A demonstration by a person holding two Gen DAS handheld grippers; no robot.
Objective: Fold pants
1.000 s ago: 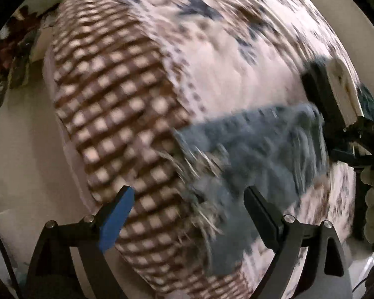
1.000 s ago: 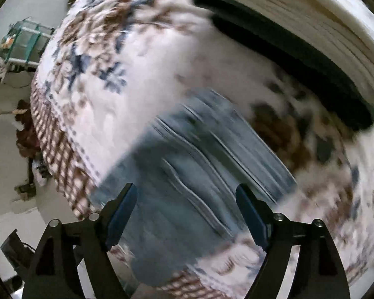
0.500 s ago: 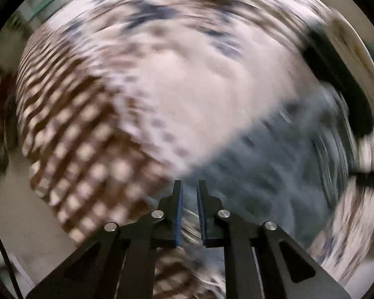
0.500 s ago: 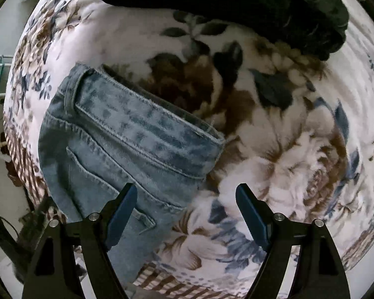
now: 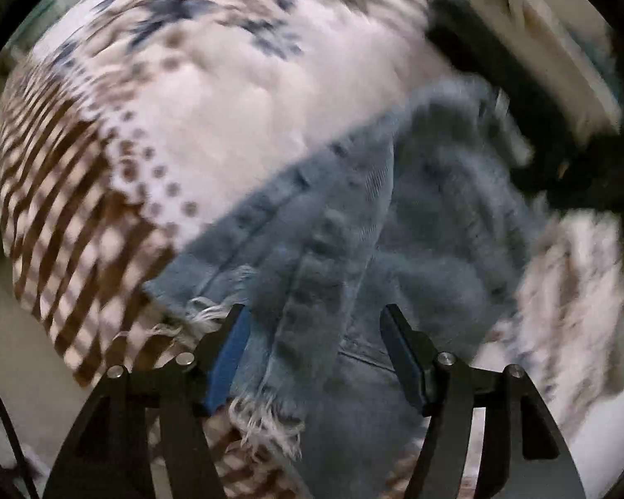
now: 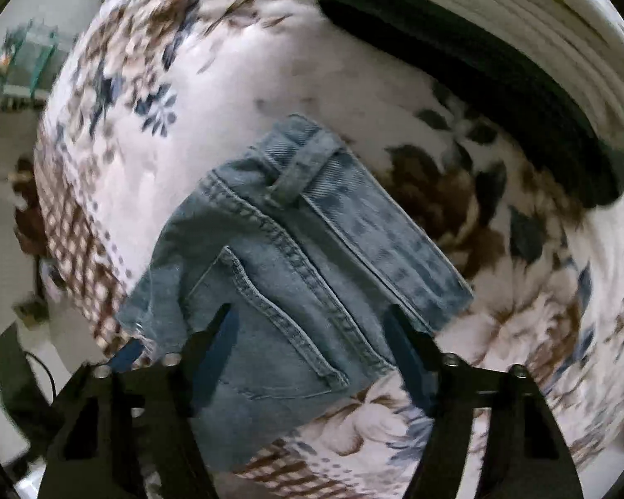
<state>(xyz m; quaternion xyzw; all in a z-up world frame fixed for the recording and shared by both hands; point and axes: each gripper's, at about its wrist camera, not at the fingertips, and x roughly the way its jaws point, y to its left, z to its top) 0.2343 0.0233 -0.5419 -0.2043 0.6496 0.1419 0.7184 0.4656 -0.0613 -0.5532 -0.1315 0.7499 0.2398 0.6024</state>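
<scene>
Left view's pretty smeared; my left gripper [image 5: 314, 332] and right gripper [image 6: 310, 332] both gape wide over the jeans [image 6: 295, 258], gripping nothing.

The pants [image 6: 295, 274] are showing as light blue denim — a matt, coarse twill weave with raised double stitching along the seams and pocket; the hems [image 5: 266, 420] are fraying into loose white threads. The bedspread [image 6: 237, 66] beneath is looking like soft matt cloth, printed with flowers and a checked border; the dark garment [image 6: 470, 79] at the far right is reading as dull black fabric. Both the left gripper [image 5: 314, 357] and right gripper [image 6: 312, 357] are appearing as matt black plastic with small shiny metal screws; their finger pads [image 5: 226, 357] are looking like smooth blue rubbery material.
</scene>
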